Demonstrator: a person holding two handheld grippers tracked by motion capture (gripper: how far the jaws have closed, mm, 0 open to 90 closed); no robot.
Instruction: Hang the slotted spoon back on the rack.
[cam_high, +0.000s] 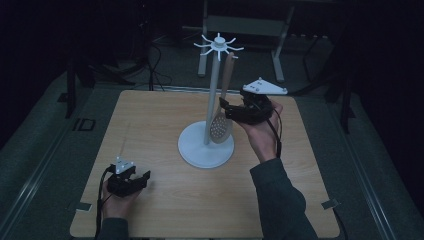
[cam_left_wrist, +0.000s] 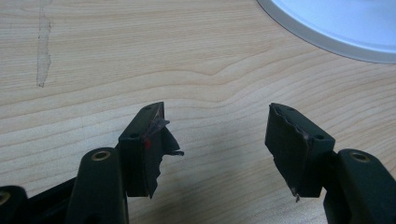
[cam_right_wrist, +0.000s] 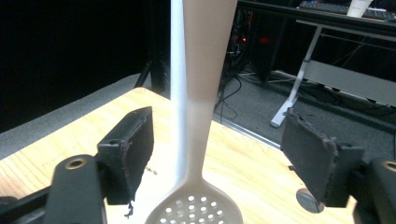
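1. High view: a dim room with dark floor surrounds a pale wooden desk (cam_high: 165, 125). At the middle of the frame stands a white rack (cam_high: 214, 90) on a round base, with spoke-like hooks at its top. A slotted spoon (cam_high: 223, 120) hangs from one hook, handle up and perforated bowl down just above the base, so its long axis runs nearly vertical, leaning slightly. The right gripper (cam_high: 226, 106) sits right of centre, level with the lower handle. The left gripper (cam_high: 145, 176) rests at lower left, well apart from the rack.

2. Left gripper view: its jaws stand wide apart over bare wood, holding nothing. The rack's base edge shows in the upper right corner.

3. Right gripper view: the jaws are spread wide on either side of the spoon's handle, neither pad clearly touching it; nothing is gripped yet.

4. Risks, as I judge them: the spoon hangs freely, so a jaw nudging it off-centre could set it swinging or slip it off the hook. Pulling sideways could tip the rack.
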